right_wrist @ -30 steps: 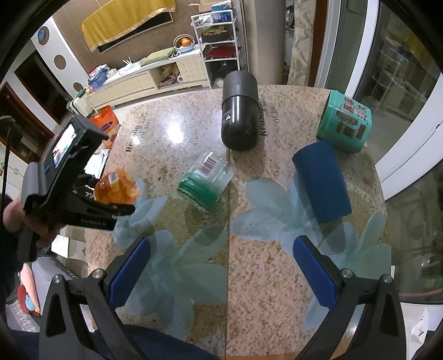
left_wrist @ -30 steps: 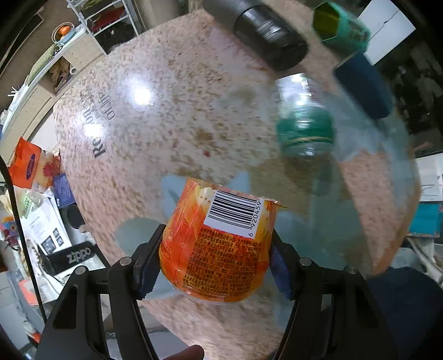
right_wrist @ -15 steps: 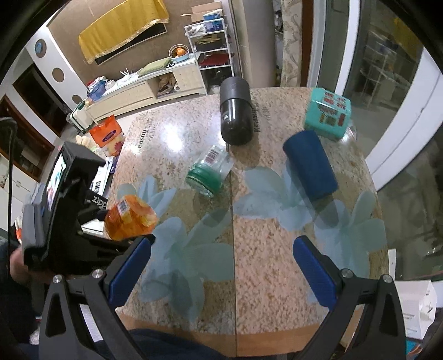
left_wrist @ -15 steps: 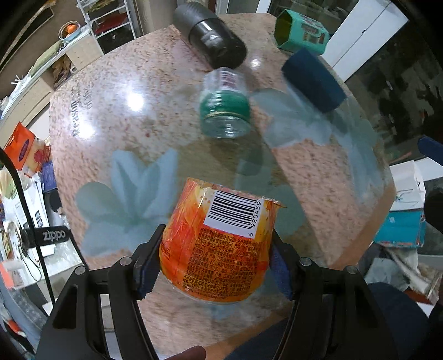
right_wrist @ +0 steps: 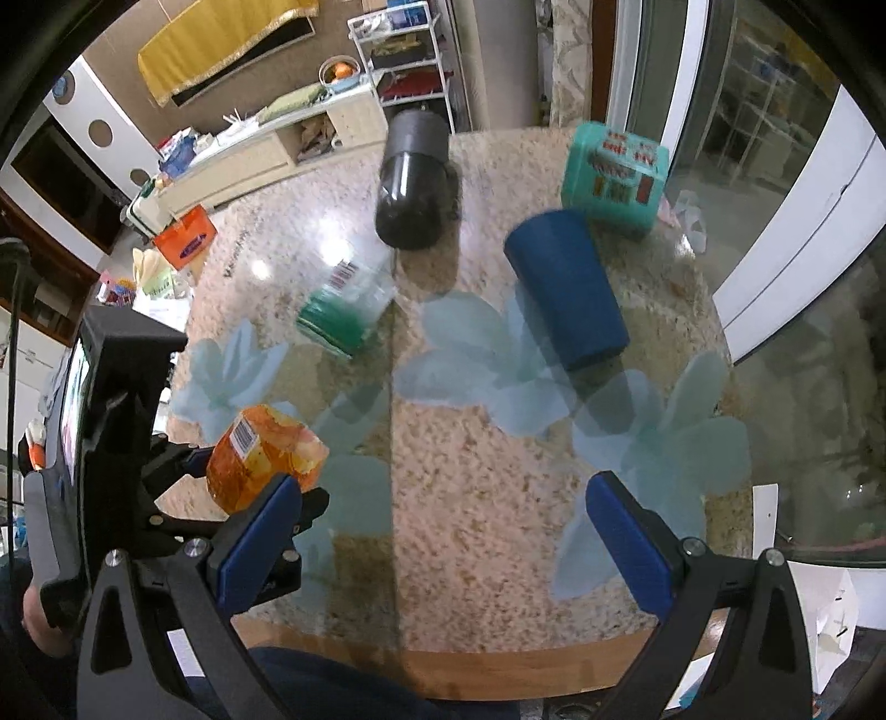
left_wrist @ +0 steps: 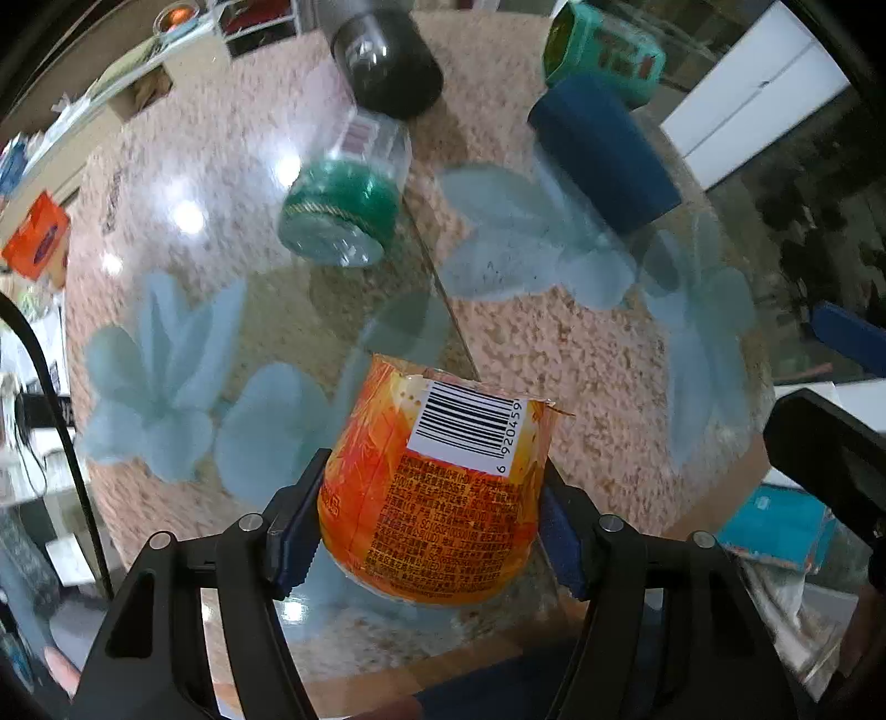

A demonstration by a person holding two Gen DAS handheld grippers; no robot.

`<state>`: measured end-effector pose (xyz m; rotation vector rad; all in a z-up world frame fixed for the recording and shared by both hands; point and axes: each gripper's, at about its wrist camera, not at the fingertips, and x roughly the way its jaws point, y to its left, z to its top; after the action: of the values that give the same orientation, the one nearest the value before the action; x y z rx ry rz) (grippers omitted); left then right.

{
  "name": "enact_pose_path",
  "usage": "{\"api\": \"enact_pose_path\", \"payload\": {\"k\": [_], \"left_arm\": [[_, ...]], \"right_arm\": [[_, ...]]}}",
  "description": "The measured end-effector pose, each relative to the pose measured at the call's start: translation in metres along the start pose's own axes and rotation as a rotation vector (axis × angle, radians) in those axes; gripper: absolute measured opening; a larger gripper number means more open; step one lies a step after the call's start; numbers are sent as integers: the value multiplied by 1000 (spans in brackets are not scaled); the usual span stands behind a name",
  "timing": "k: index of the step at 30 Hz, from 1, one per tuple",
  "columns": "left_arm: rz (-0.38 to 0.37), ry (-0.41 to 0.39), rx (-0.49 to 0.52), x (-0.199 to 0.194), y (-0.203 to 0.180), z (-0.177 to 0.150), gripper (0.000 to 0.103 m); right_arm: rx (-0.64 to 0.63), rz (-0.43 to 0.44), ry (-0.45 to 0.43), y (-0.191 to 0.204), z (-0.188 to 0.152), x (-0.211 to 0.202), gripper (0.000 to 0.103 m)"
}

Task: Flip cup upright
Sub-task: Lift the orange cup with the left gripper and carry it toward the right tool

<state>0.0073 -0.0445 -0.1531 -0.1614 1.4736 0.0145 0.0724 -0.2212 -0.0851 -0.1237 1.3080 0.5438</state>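
My left gripper [left_wrist: 429, 520] is shut on an orange cup [left_wrist: 437, 487] with a barcode label, held above the near edge of the round stone table [left_wrist: 554, 354]. The cup lies tilted, its barcode end pointing away from the camera. In the right wrist view the same orange cup [right_wrist: 266, 457] hangs in the left gripper [right_wrist: 243, 476] at the lower left, over the table's front left. My right gripper [right_wrist: 443, 548] is open and empty above the table's near edge.
On the table lie a clear cup with a green band [left_wrist: 343, 205], a dark blue cup [left_wrist: 603, 149], a black cylinder [left_wrist: 387, 61] and a teal box [left_wrist: 603, 50], all toward the far half. Pale flower decals mark the tabletop [right_wrist: 470, 443].
My left gripper has carried the orange cup toward the near edge of the table and rightward. The right gripper stayed open and pulled back slightly.
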Motion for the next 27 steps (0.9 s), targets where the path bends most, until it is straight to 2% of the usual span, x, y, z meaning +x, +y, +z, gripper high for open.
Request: {"api": "enact_pose_path", "payload": {"k": [10, 20, 27], "left_arm": [[18, 49, -69, 44, -13, 2, 72], [33, 69, -95, 68, -13, 1, 72], [33, 58, -86, 70, -13, 0, 73]], "right_arm": [[-29, 39, 84, -30, 1, 36, 103], [-72, 76, 116, -30, 7, 51, 103], [-71, 104, 132, -31, 8, 56, 103]]}}
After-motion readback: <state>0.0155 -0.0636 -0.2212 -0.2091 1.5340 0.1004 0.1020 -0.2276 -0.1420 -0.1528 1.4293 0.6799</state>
